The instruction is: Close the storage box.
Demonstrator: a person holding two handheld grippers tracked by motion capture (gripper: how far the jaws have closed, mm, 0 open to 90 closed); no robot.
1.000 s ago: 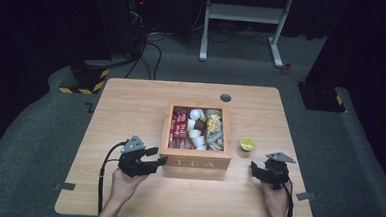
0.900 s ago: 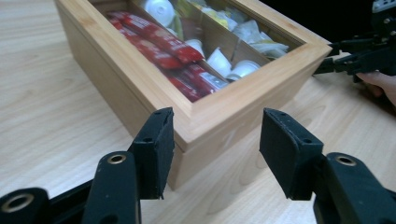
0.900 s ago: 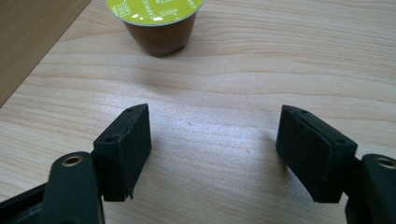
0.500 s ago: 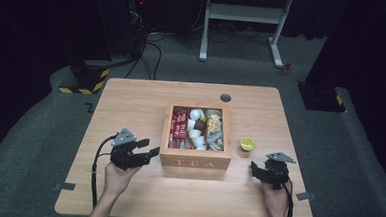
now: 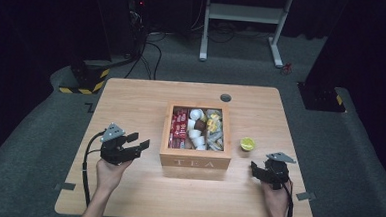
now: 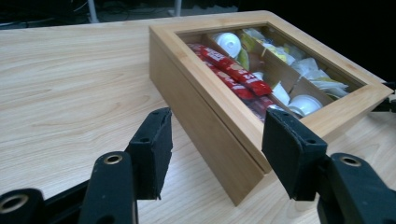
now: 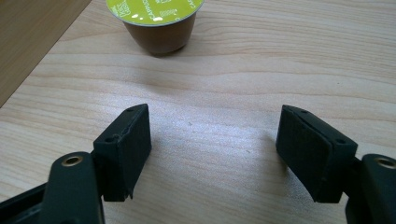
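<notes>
Since a moment ago, the left gripper [image 5: 138, 143] has moved away from the front left corner of the wooden box [image 5: 194, 161] and now sits a bit to the left of it, near but not touching. The right gripper [image 5: 254, 168] has stayed in the same spot by the front right of the box.

The box sits in the middle of the table [image 5: 131, 100] and has the word TEA on its front. From the left gripper view, the box [image 6: 210, 121] has a see-through top with a wooden frame. Inside are red packets [image 6: 236, 72] in one part, small white cups [image 6: 227, 43] in the next part, and pale and yellow packets [image 6: 280, 53] in the far part.

The left gripper's jaws are wide apart and hold nothing. The near corner of the box shows between them, a little farther off. A hand [image 5: 108, 171] holds this gripper from below.

The right gripper [image 7: 212, 140] also has its jaws wide apart and holds nothing. Bare table [image 7: 303, 56] lies between them. Just ahead of it stands a small brown pod [image 7: 158, 21] with a shiny green lid. In the high view, the pod [image 5: 247, 143] sits on the table just right of the box, apart from it.
</notes>
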